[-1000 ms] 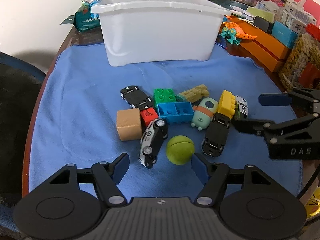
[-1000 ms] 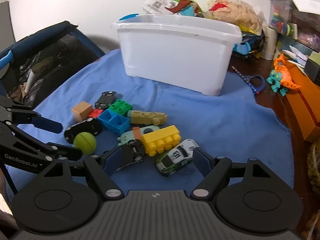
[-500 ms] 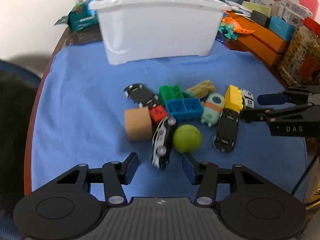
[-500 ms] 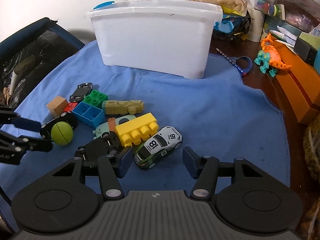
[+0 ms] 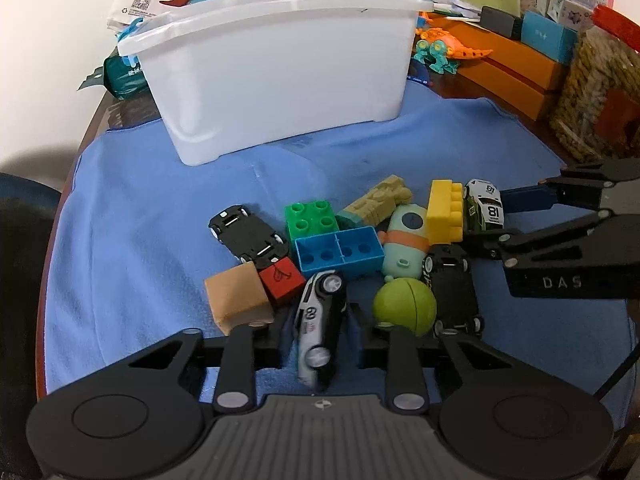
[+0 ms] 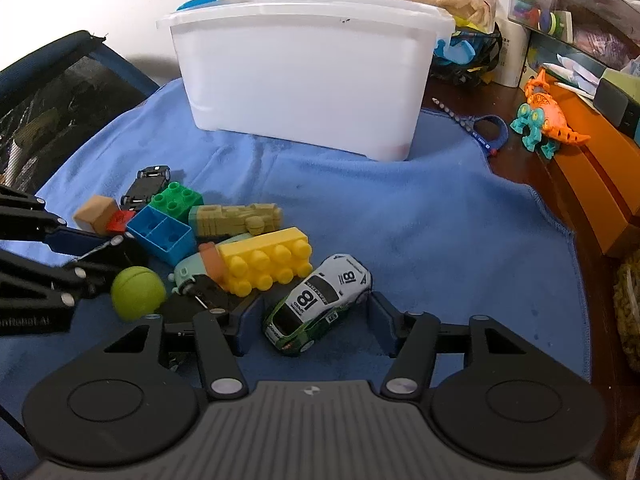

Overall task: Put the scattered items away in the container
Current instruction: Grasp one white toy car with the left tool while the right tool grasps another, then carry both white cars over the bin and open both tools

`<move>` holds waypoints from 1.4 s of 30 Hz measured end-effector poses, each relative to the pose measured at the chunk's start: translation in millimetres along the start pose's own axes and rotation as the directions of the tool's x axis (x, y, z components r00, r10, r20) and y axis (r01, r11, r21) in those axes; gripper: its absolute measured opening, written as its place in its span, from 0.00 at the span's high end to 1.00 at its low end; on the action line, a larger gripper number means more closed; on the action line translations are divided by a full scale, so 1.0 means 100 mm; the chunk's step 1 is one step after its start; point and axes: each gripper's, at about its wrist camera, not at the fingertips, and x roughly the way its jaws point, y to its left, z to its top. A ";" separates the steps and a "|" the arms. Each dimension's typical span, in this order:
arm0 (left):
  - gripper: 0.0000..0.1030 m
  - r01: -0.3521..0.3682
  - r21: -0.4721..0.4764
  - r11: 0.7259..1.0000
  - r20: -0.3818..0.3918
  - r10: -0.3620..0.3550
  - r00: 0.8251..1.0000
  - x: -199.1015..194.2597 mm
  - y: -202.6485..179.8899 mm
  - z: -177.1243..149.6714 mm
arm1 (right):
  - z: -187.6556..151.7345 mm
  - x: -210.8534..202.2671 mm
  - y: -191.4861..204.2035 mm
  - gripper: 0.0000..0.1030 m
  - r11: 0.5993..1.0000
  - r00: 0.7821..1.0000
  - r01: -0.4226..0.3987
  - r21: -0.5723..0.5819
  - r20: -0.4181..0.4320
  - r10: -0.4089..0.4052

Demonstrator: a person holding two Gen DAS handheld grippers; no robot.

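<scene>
A white bin (image 5: 280, 64) stands at the back of the blue cloth (image 5: 140, 208). Toys lie in a cluster before it. My left gripper (image 5: 318, 330) is closed on a black-and-white toy car (image 5: 320, 320). A green ball (image 5: 404, 306) sits just right of it, a tan cube (image 5: 236, 298) to its left. My right gripper (image 6: 312, 322) is open around a green-and-white number 18 car (image 6: 320, 302), fingers apart from its sides. A yellow brick (image 6: 266, 266) lies just left of that car.
Blue brick (image 5: 340, 250), green brick (image 5: 310, 218), mint robot toy (image 5: 406, 240), tan tank toy (image 5: 374, 202) and two overturned black cars (image 5: 248, 234) fill the cluster. Orange boxes (image 5: 508, 68), a dinosaur toy (image 6: 544, 120) and a woven basket (image 5: 592, 96) crowd the right side.
Both grippers moved forward and down to the toys. The left gripper narrowed and closed on the black-and-white car. The right gripper came around the number 18 car.
</scene>
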 end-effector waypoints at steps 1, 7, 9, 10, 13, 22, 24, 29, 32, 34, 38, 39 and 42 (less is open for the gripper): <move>0.77 -0.001 0.003 1.000 -0.002 0.001 1.000 0.00 -0.01 0.00 | -0.01 -0.01 0.01 0.46 1.000 1.000 -0.001 -0.009 0.005 0.001; 0.77 0.007 -0.021 1.000 0.007 -0.007 1.000 -0.10 0.02 0.04 | 0.03 -0.10 0.01 0.51 1.000 1.000 -0.018 -0.002 0.022 0.018; 0.77 0.012 -0.041 0.999 0.020 -0.011 1.000 -0.19 0.05 0.06 | 0.06 -0.15 0.00 0.51 1.000 0.999 -0.022 0.003 0.031 0.022; 0.77 0.015 -0.046 0.999 0.028 -0.013 1.000 -0.24 0.06 0.08 | 0.08 -0.19 -0.01 0.51 1.000 0.999 -0.024 0.006 0.038 0.024; 0.77 0.009 -0.054 0.999 0.064 -0.006 0.998 -0.42 0.09 0.16 | 0.16 -0.32 -0.03 0.51 1.000 0.997 -0.027 0.008 0.071 0.026; 0.77 -0.037 -0.048 0.998 0.232 0.048 0.972 -0.81 0.27 0.83 | 0.74 -0.63 -0.08 0.51 0.999 0.973 -0.044 0.011 0.226 0.041; 0.77 -0.047 -0.056 0.997 0.260 0.060 0.964 -0.82 0.35 1.04 | 0.91 -0.60 -0.09 0.51 0.999 0.967 -0.046 0.021 0.252 0.039; 0.77 -0.072 -0.064 0.995 0.310 0.088 0.947 -0.71 0.48 1.54 | 1.33 -0.50 -0.13 0.51 1.000 0.950 -0.025 0.007 0.313 0.022; 0.77 -0.087 -0.065 0.994 0.298 0.103 0.949 -0.51 0.55 1.77 | 1.58 -0.37 -0.15 0.51 1.000 0.943 -0.015 0.009 0.334 0.011; 0.77 -0.092 -0.058 0.994 0.279 0.105 0.954 -0.33 0.57 1.89 | 1.72 -0.26 -0.17 0.51 1.000 0.943 -0.009 0.019 0.333 0.002; 0.77 -0.070 -0.036 0.997 0.252 0.077 0.965 -0.05 0.64 2.05 | 1.89 0.02 -0.24 0.51 0.999 0.953 0.009 0.040 0.301 -0.021; 0.77 -0.071 -0.029 0.997 0.247 0.076 0.966 0.01 0.64 2.09 | 1.93 0.09 -0.26 0.51 0.999 0.957 0.016 0.047 0.288 -0.029; 0.77 -0.058 -0.023 0.998 0.213 0.062 0.975 0.20 0.68 2.17 | 2.00 0.28 -0.31 0.51 0.997 0.972 0.036 0.066 0.231 -0.051</move>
